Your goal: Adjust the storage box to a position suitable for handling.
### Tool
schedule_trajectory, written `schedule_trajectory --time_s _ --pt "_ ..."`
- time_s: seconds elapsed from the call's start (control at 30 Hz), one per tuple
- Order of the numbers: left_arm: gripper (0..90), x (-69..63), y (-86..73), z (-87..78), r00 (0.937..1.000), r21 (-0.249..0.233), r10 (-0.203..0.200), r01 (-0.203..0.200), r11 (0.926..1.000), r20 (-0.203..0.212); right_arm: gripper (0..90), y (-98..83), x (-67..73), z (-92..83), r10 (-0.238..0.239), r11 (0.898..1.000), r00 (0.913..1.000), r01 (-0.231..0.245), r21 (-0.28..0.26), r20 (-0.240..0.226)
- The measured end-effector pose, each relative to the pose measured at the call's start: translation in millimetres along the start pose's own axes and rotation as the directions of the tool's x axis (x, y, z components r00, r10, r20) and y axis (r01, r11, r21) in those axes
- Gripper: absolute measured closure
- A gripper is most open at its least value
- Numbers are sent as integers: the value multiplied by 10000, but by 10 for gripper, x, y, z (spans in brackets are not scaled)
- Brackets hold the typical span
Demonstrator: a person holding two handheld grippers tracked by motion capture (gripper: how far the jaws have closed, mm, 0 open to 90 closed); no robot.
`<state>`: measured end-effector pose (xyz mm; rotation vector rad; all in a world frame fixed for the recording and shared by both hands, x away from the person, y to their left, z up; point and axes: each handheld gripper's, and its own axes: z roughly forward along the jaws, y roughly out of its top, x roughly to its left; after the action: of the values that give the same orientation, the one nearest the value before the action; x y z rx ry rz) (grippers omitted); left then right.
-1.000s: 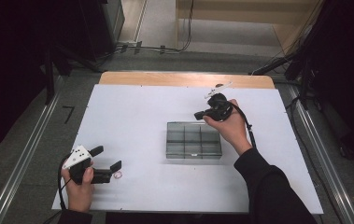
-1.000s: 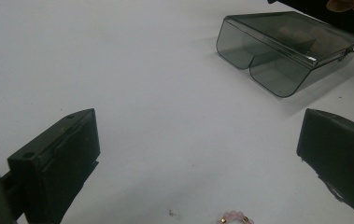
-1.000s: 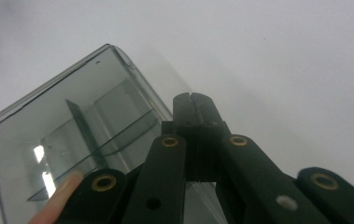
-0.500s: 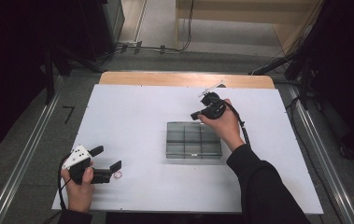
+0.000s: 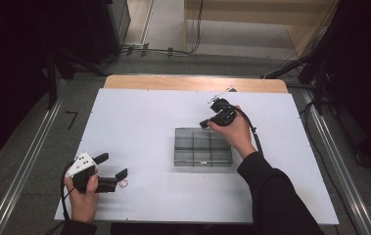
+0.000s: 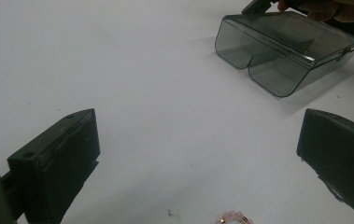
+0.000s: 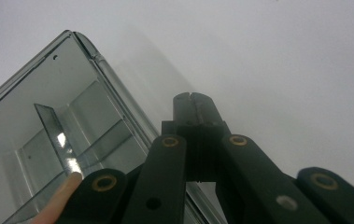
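A clear smoky plastic box [image 5: 202, 147] with divided compartments lies in the middle of the white table [image 5: 139, 117]. My right gripper [image 5: 204, 124] is shut with nothing between its jaws, its tip at the box's far edge. In the right gripper view the closed tips [image 7: 193, 100] sit just beside the box's rim [image 7: 100, 65], over the table. My left gripper [image 5: 112, 165] rests open at the near left corner. A small pink bead bracelet [image 5: 123, 183] lies on the table just in front of its jaws. The left gripper view shows the bracelet [image 6: 233, 218] and the box [image 6: 282, 51] farther off.
A wooden strip [image 5: 173, 82] runs along the table's far edge. Metal rails [image 5: 26, 161] flank the table on the floor. Cables lie on the floor behind it. Dark equipment stands at both back corners.
The right hand has shifted a little leftward and down, bringing its shut gripper to the box's far edge. The left gripper, bracelet and box have stayed put.
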<state>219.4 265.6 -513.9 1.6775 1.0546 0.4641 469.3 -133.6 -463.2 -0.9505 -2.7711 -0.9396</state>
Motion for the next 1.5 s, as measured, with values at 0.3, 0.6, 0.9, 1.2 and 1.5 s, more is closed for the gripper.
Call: schedule_trajectory --time_s 0.3,0.6,0.9,1.2,1.5 --pt "0 -2 0 0 10000 29 20 -20 10000 -8 881 -32 25 0 117 9998 9997 -114 148 -222" --pt "0 -10 -1 8 10000 45 57 -57 10000 -27 881 -92 83 -7 68 9999 9977 -59 125 -681" --pt "0 -13 -1 9 9999 78 92 -91 9999 -52 881 -147 171 -4 -244 9995 9964 257 159 -811" --pt "0 -13 -1 9 10000 65 77 -76 9999 -47 881 -190 280 15 -437 9988 9936 459 193 -1043" --pt "0 -14 -1 7 9999 74 88 -88 9999 -55 881 -262 392 5 -496 9986 9918 515 137 -1175"
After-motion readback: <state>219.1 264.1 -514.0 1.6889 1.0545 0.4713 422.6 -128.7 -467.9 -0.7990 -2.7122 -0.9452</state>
